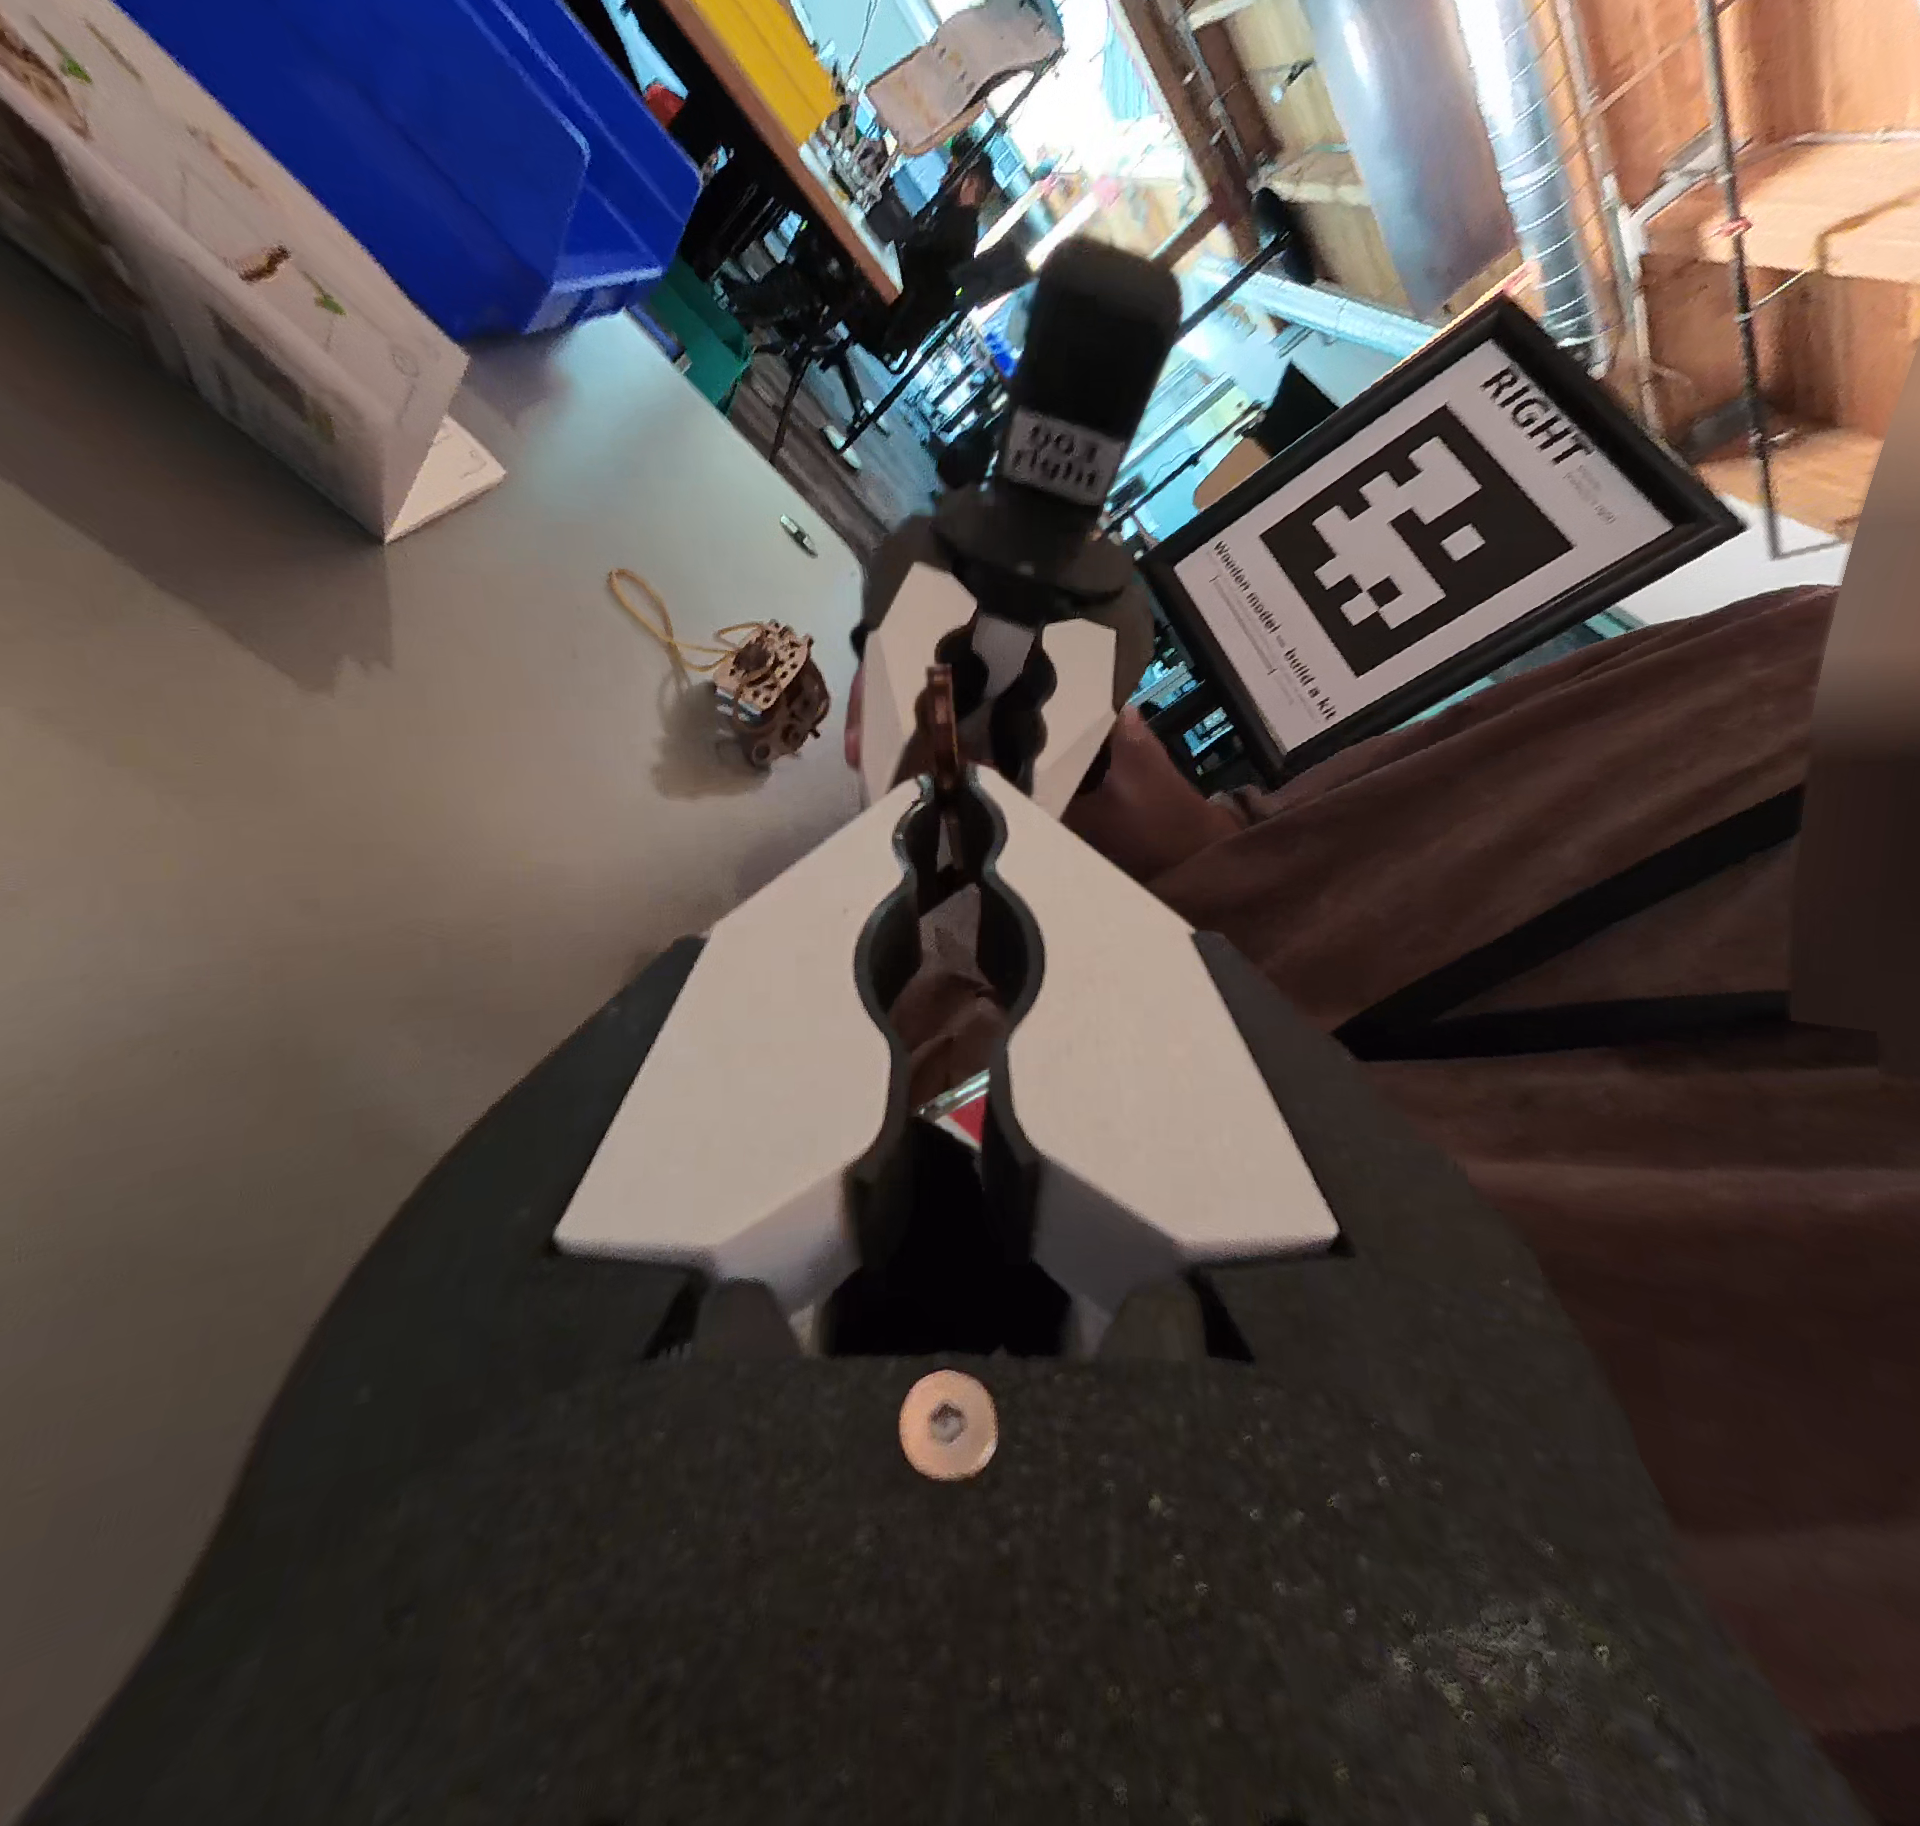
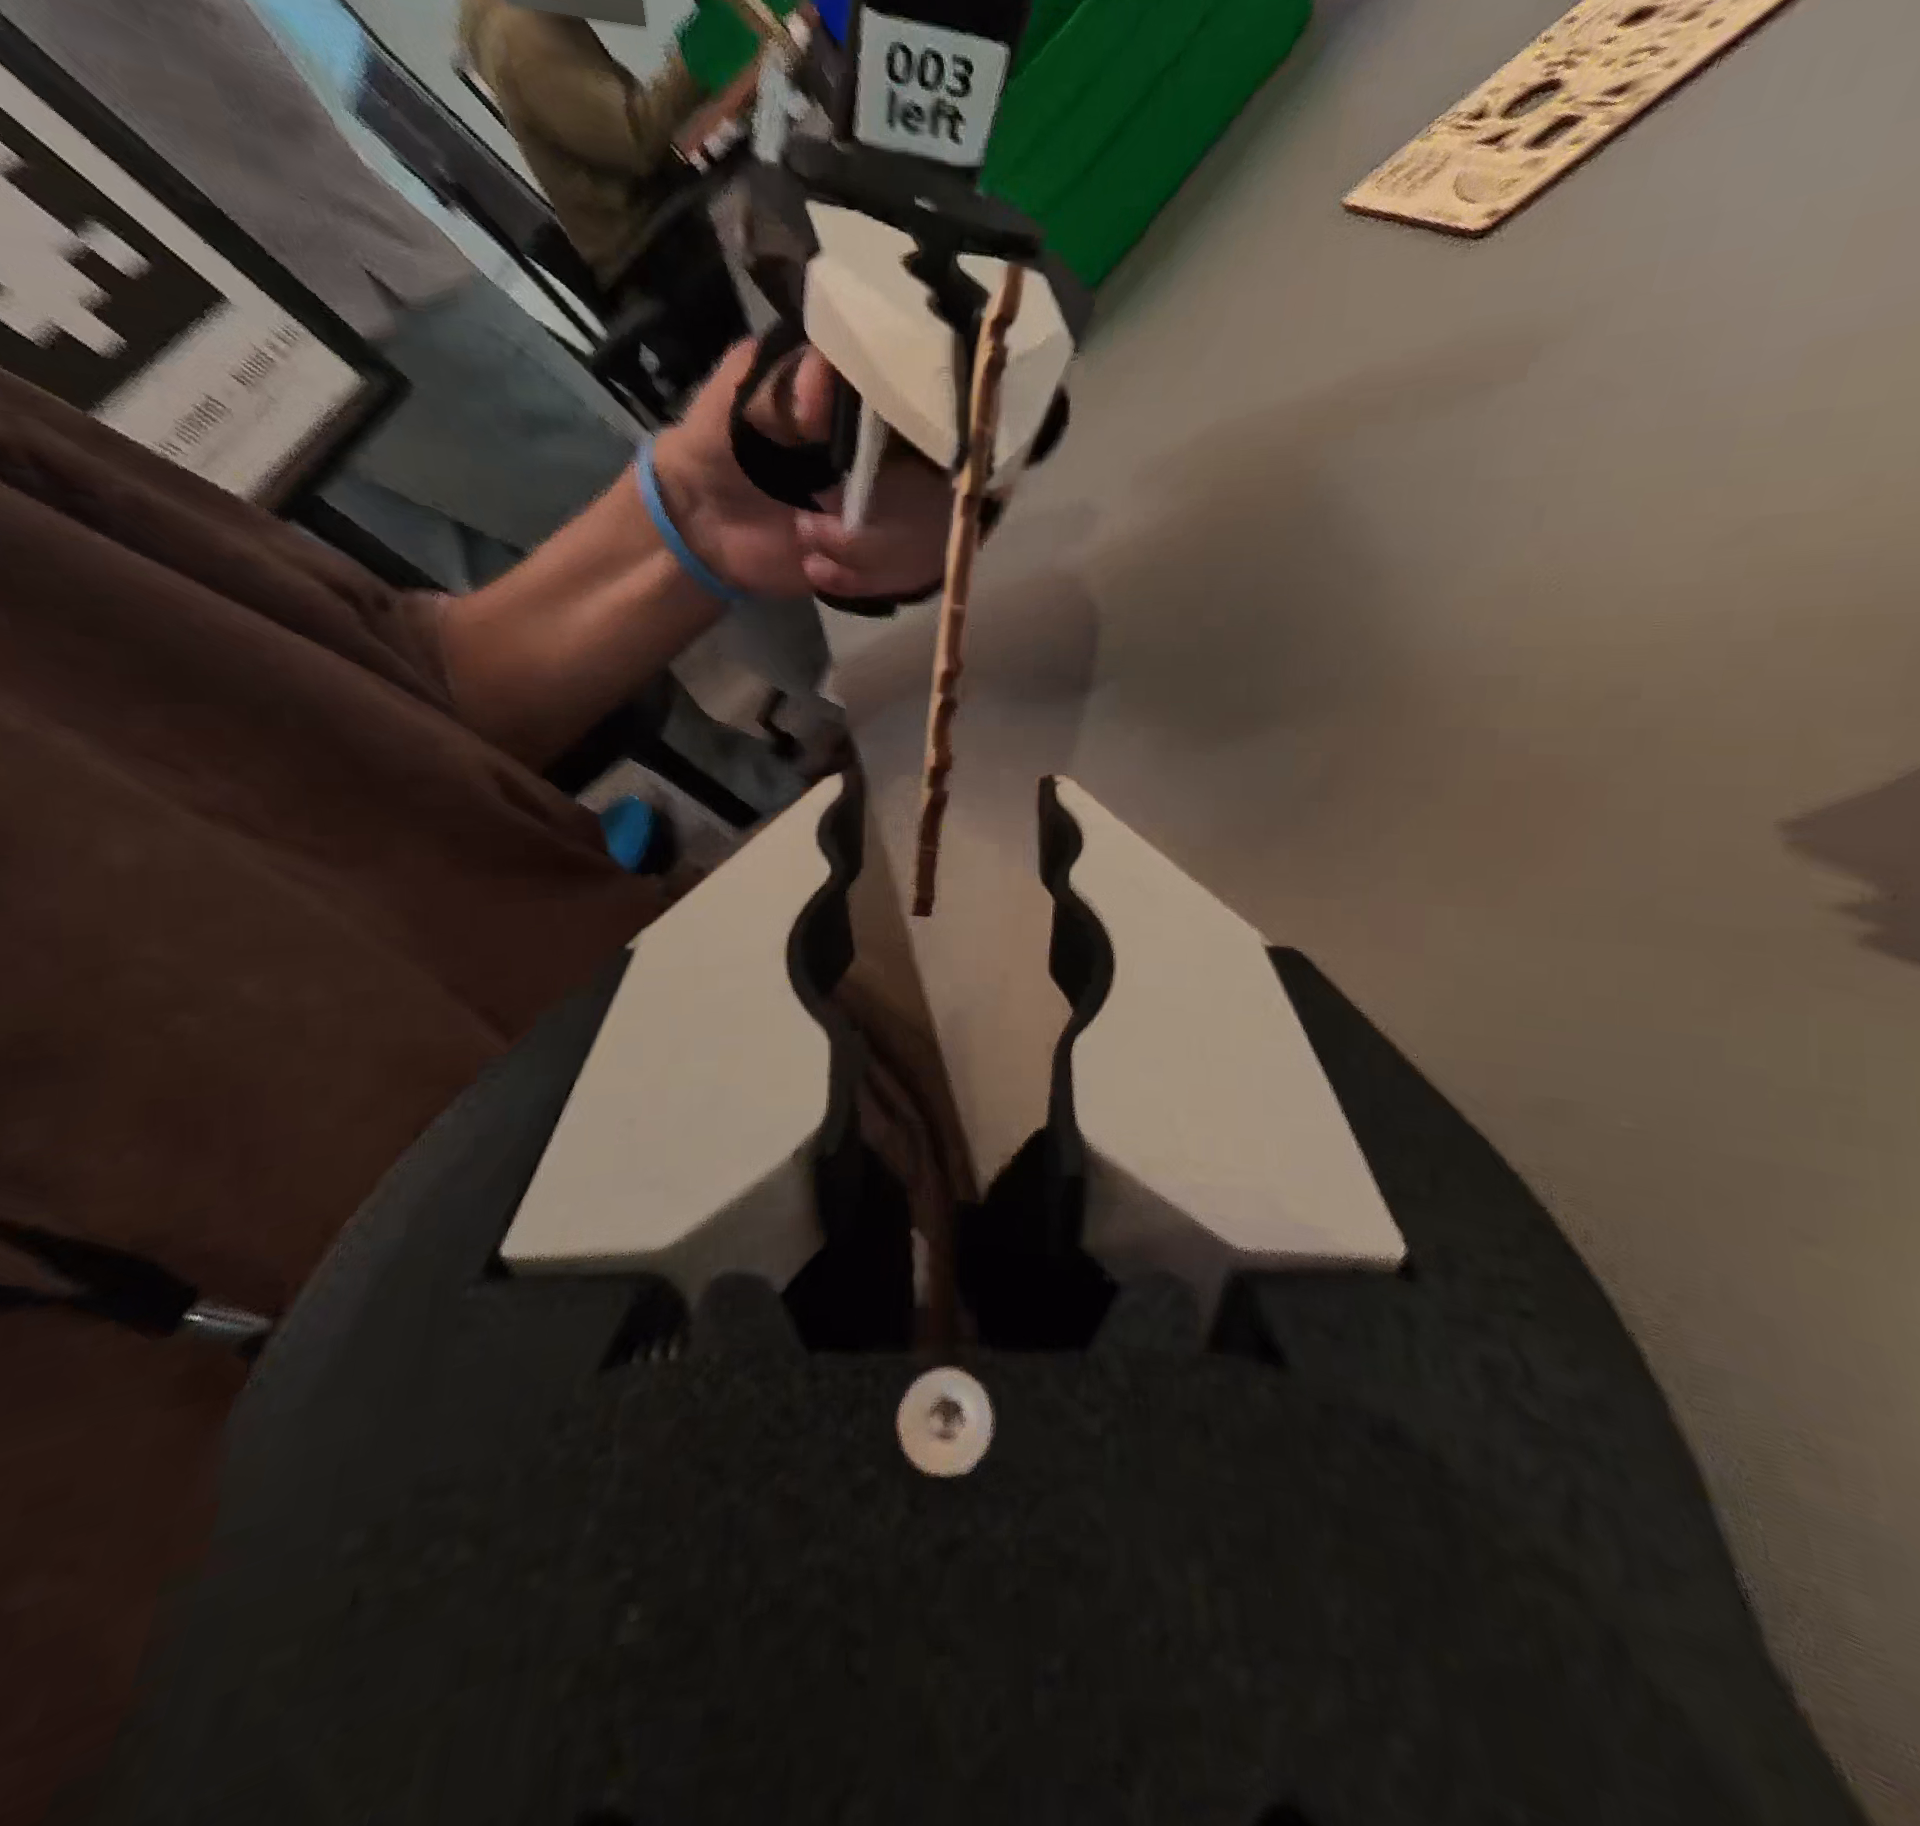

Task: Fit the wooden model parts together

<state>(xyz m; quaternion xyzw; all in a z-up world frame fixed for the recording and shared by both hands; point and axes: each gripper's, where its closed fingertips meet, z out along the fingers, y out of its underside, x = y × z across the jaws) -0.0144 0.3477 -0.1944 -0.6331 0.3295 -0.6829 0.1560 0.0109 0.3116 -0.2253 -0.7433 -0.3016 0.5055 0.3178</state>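
Observation:
My left gripper (image 1: 945,789) is shut on a thin flat wooden part (image 1: 940,727), seen edge-on. In the right wrist view the same wooden part (image 2: 951,623) sticks out of the left gripper (image 2: 966,446) as a long notched strip, and its free end lies between my right gripper's fingers. My right gripper (image 2: 945,789) is open and faces the left gripper; its jaws stand either side of the strip without touching it. It also shows in the left wrist view (image 1: 987,716). A small part-built wooden model (image 1: 764,690) sits on the grey table (image 1: 260,841).
A yellow rubber band (image 1: 665,623) lies beside the model. A white box (image 1: 187,249) and blue bins (image 1: 416,114) stand behind. A framed marker sign (image 1: 1423,540) leans nearby. A cut-out wooden sheet (image 2: 1621,62) and green bin (image 2: 1143,62) are on the table. A person's hand (image 2: 748,519) holds the left gripper. There is about 6 cm between the tips of the two grippers.

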